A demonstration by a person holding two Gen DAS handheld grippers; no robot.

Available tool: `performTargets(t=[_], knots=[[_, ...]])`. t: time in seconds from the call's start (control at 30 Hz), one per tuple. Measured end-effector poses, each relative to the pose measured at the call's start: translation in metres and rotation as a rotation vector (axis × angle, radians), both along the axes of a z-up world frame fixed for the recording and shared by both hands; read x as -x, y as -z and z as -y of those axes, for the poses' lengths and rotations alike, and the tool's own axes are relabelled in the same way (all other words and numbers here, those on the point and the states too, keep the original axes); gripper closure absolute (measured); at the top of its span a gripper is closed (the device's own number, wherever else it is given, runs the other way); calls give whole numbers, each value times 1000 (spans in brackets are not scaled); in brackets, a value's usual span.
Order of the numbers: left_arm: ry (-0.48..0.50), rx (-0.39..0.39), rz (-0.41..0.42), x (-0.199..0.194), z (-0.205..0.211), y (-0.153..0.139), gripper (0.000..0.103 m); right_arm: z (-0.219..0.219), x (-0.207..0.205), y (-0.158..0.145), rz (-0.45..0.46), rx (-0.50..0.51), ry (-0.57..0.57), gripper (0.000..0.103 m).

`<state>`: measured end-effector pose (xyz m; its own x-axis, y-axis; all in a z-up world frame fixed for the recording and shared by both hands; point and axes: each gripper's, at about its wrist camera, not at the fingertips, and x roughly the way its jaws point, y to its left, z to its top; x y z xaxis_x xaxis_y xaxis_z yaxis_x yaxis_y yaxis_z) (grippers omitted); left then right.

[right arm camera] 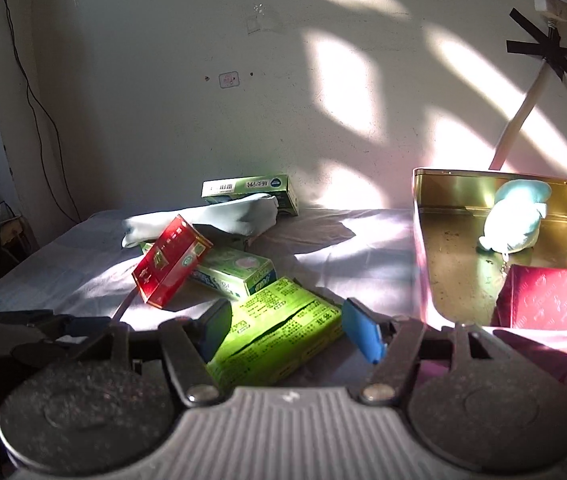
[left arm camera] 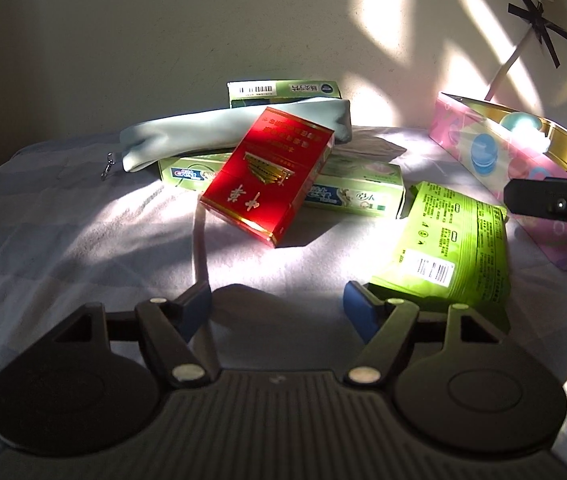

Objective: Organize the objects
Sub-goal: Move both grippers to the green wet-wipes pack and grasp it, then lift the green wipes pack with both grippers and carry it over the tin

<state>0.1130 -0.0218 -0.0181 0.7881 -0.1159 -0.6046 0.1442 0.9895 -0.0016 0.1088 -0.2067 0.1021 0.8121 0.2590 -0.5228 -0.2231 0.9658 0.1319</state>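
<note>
Objects for sorting lie scattered on a cloth-covered tabletop (left arm camera: 63,220), and judging by the layout the job is only partly done. Nearest, the left gripper (left arm camera: 277,306) hovers spread wide over bare cloth, holding nothing. The right gripper (right arm camera: 287,330) is also spread, its blue pads on either side of the green packet (right arm camera: 279,336), which looks to be the next pick; whether the pads touch it I cannot tell, though the jaws stand clearly apart and have not closed on it.

Just beyond the packet, toward the middle of the tabletop, a red box (left arm camera: 267,176) leans tilted on two green toothpaste boxes (left arm camera: 357,192). Behind these a pale blue zip pouch (left arm camera: 219,132) stretches across, and a third green carton (left arm camera: 283,92) stands near the far edge by the wall.

Along the right edge sits the pink tin (right arm camera: 463,272) with its gold interior, evidently the destination. It already contains a light blue soft item (right arm camera: 515,216) toward its far end and a dark red box (right arm camera: 551,300) nearer. So two things seem stowed, while six remain out: the packet, the red box, three green cartons and the pouch. Much of the tin floor is still free.
</note>
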Motion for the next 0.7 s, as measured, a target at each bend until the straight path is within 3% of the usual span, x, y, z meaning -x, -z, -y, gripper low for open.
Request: performTargets(t=[0.23, 0.4, 0.5, 0.7], knots=[[11, 61, 1, 0, -8, -1, 26, -14, -55, 11, -67, 59, -39, 39], [20, 116, 1, 0, -14, -2, 24, -9, -80, 29, -203, -16, -86, 33], [21, 142, 0, -1, -18, -2, 24, -6, -76, 36, -209, -39, -91, 32], [20, 156, 0, -2, -20, -2, 24, 1, -26, 34, -205, -88, -101, 35]])
